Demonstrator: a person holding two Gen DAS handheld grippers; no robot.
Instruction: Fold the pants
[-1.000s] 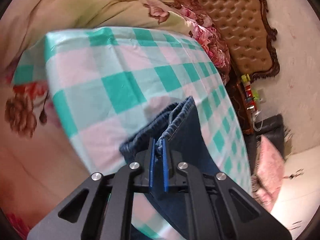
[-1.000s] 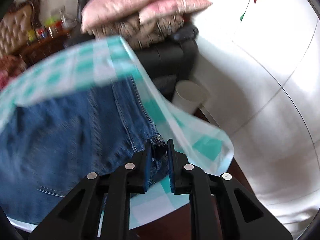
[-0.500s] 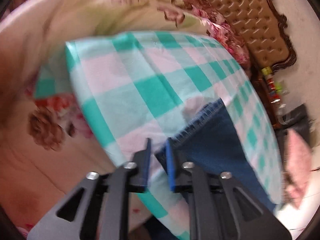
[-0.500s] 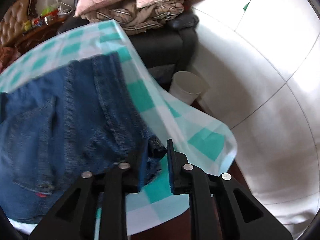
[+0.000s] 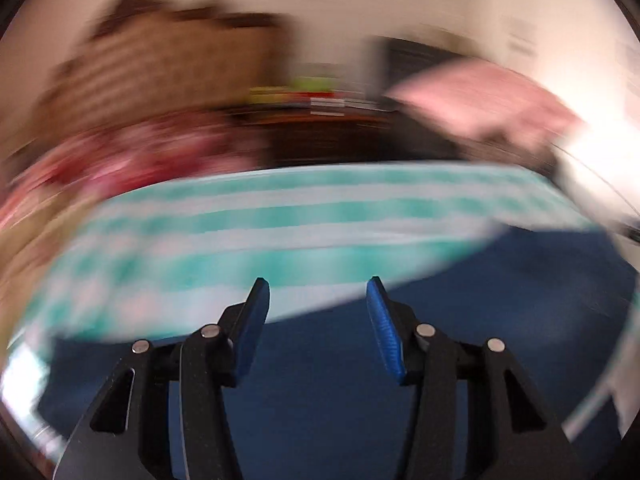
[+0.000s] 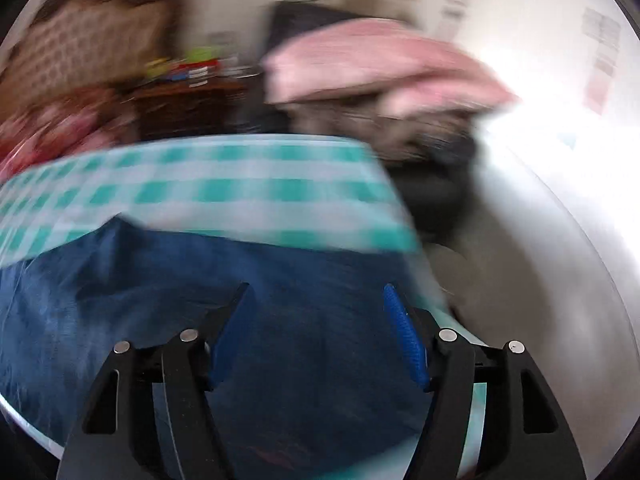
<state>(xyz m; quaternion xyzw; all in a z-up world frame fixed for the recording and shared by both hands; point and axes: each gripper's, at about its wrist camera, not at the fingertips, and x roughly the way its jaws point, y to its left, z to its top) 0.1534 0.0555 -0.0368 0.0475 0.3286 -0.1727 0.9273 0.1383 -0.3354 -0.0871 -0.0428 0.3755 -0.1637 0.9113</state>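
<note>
Blue denim pants (image 5: 460,312) lie on a table covered by a green and white checked cloth (image 5: 280,224). Both views are blurred by motion. My left gripper (image 5: 316,300) is open and empty, above the near edge of the pants. In the right wrist view the pants (image 6: 200,292) fill the lower half of the frame over the checked cloth (image 6: 224,192). My right gripper (image 6: 316,304) is open and empty above them.
A brown tufted headboard (image 5: 160,68) and floral bedding (image 5: 120,152) stand at the back left. Pink pillows (image 6: 380,64) lie piled on a dark chair (image 6: 432,188) at the back right. A dark wooden stand with small items (image 6: 188,92) is between them.
Both grippers have let go of the denim and opened wide. Both cameras have swung round fast and now face across the table toward the headboard and pillows.
</note>
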